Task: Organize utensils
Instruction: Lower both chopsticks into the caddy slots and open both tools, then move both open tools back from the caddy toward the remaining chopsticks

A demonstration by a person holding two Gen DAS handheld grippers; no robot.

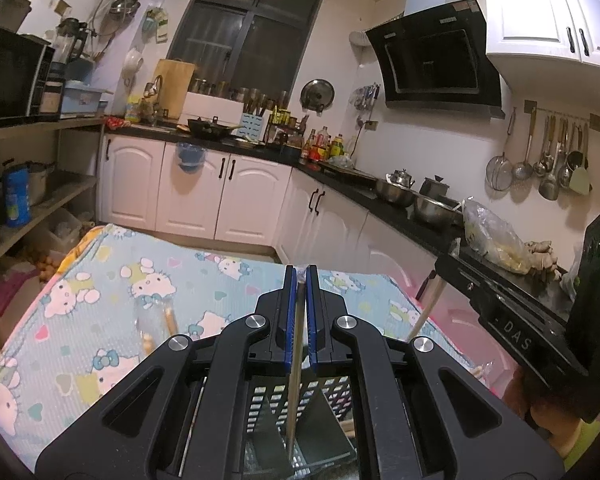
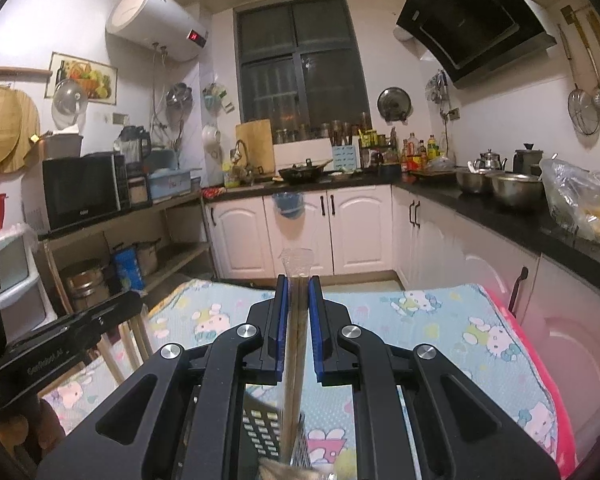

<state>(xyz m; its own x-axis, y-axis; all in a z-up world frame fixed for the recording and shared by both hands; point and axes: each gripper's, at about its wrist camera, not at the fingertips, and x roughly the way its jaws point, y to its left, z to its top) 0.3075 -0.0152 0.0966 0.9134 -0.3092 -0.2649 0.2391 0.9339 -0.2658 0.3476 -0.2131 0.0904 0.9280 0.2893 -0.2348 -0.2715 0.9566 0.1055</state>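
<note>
left hand-held gripper clamped on a metal rod, its lower end inside the perforated holder. right hand-held gripper clamped on wrapped chopsticks above the holder on the table.

Matt black plastic left gripper with blue rubbery pads; slim brushed-metal rod; perforated shiny steel utensil holder; soft printed light-blue cloth table cover; brown wooden chopsticks in clear glossy plastic sleeve.
</note>
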